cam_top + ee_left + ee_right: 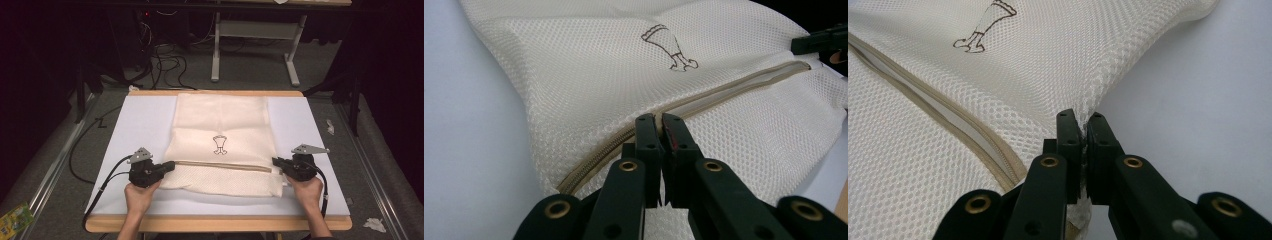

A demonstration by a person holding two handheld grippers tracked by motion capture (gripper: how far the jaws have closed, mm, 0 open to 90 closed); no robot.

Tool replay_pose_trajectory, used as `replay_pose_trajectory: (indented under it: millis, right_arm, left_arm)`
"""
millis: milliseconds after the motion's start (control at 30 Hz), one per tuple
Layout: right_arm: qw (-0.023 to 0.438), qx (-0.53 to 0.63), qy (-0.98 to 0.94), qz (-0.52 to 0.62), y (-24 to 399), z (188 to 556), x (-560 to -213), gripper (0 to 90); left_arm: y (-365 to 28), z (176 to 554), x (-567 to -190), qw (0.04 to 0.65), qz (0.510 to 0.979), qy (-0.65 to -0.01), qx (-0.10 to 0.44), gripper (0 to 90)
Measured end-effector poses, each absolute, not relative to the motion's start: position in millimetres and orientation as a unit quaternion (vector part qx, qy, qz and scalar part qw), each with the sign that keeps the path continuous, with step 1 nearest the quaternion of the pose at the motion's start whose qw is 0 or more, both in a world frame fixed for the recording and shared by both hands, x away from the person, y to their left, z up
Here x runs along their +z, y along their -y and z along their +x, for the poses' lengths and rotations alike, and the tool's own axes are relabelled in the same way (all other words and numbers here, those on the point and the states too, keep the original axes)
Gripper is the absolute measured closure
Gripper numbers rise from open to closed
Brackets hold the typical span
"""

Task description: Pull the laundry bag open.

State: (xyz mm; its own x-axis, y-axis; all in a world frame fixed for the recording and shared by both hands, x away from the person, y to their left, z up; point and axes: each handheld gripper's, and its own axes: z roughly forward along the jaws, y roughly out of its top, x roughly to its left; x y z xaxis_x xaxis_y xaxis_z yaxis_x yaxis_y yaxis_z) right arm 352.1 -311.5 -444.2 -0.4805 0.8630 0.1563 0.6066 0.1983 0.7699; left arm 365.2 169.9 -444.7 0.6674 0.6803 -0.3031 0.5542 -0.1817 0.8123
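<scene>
A cream mesh laundry bag (222,142) lies flat on the white-topped table (137,120), its long side running away from the person, with a tan zipper (222,165) crossing it near the person's end. Seen from the high view, the left claw (170,165) meets the bag's left edge at the zipper line and the right claw (276,161) meets the right edge at the same line — one hand at each end of the zipper. The left hand (139,196) and right hand (307,189) come in from the bottom edge, each with a black cable trailing back towards the table's near edge.

The high view gives that layout but not the grip itself. The left gripper view does: the left claw (659,121) is pressed together on the mesh right beside the zipper (724,90), the fabric pulled up into a ridge at the tips. It also shows a small dark outline drawing (670,47) printed on the bag (589,70), and, far off at the upper right, the tip of the other claw (819,42) at the bag's opposite edge.

The right gripper view shows the right claw (1082,120) pinching the bag's (1048,55) edge where the mesh ends against the bare white surface (1198,100); the zipper (948,120) runs off to the left of the jaws, and the printed drawing (983,27) sits beyond it.

The high view alone takes in the surroundings — the grey floor (60,165) around the table, a metal table frame (255,45) behind, and cables (165,60) on the floor.
</scene>
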Motion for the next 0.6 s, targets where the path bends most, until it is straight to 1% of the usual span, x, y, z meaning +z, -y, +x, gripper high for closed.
replay_pose_trajectory:
  millis: [167, 600]
  right_arm:
    - [0.161, 0.407, -0.757, 0.485, 312, 352, -444, 88.0]
    - [0.167, 0.405, -0.755, 0.488, 317, 351, -438, 88.0]
  left_arm:
    - [-171, 366, -444, 0.491, 0.768, -0.406, 0.071, 86.9]
    - [-185, 365, -439, 0.5, 0.756, -0.416, 0.078, 86.9]
